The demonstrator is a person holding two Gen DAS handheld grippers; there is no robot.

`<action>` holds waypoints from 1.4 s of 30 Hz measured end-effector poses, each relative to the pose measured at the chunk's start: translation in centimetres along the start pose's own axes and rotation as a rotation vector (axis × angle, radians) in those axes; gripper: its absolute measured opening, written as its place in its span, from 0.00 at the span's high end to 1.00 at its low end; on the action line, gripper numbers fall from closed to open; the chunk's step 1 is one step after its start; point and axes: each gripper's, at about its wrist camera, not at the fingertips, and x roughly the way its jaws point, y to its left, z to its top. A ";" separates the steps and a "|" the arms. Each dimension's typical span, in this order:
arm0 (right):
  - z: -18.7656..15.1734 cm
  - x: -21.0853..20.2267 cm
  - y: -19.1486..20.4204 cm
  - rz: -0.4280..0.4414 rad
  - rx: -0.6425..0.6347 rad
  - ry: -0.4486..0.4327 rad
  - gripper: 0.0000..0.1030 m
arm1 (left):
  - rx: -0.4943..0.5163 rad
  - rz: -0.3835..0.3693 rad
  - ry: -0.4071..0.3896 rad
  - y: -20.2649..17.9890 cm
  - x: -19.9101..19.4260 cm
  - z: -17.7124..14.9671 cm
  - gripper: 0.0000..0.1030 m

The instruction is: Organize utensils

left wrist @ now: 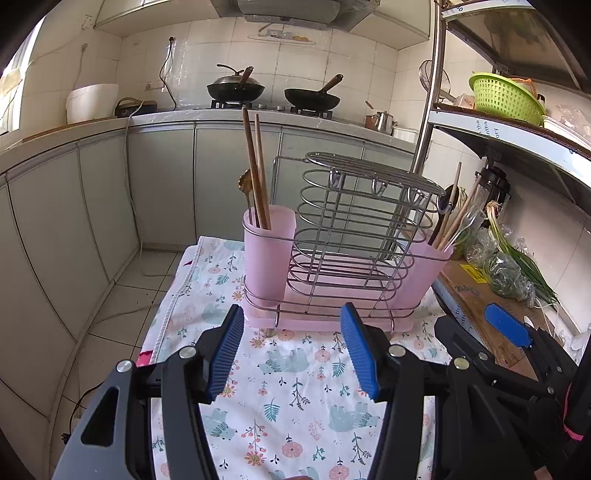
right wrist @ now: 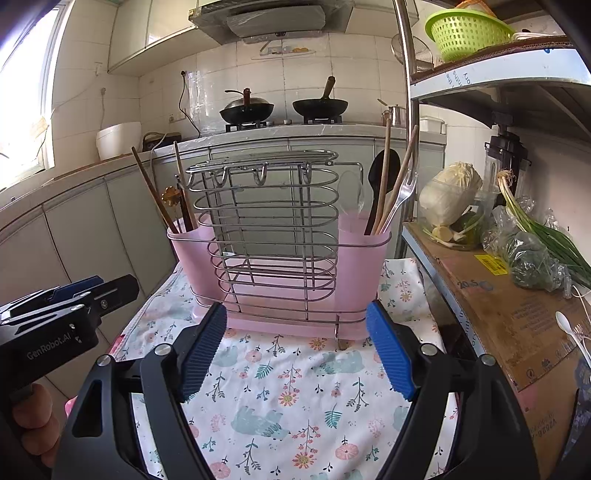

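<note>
A wire utensil rack [left wrist: 354,236] [right wrist: 273,225] with two pink cups stands on a floral cloth [left wrist: 295,387] [right wrist: 295,387]. The left cup [left wrist: 267,251] [right wrist: 192,251] holds brown chopsticks [left wrist: 255,166] [right wrist: 155,188] and a gold spoon [left wrist: 243,184]. The right cup [left wrist: 424,273] [right wrist: 364,258] holds a black spoon [right wrist: 382,177], wooden chopsticks [right wrist: 386,162] and a clear fork [right wrist: 404,192]. My left gripper [left wrist: 291,317] is open just in front of the rack, nothing between its fingers. My right gripper [right wrist: 295,314] is open too, also empty, beside the left one.
A metal shelf on the right carries a cardboard sheet [right wrist: 509,314], a cabbage [right wrist: 450,192], bagged greens [right wrist: 532,254], a white plastic spoon [right wrist: 570,328] and a green basket [right wrist: 465,33]. Behind, a counter [right wrist: 280,133] holds two woks [right wrist: 284,107]. Tiled floor lies left of the cloth.
</note>
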 end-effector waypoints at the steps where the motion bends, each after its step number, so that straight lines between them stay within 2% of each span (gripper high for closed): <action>1: 0.0 0.1 0.0 0.000 0.000 0.001 0.24 | 0.001 -0.001 0.001 0.0 0.0 0.0 0.48; 42: -0.3 0.4 0.0 0.010 -0.003 0.019 0.24 | 0.014 -0.004 0.010 0.1 0.2 -0.6 0.48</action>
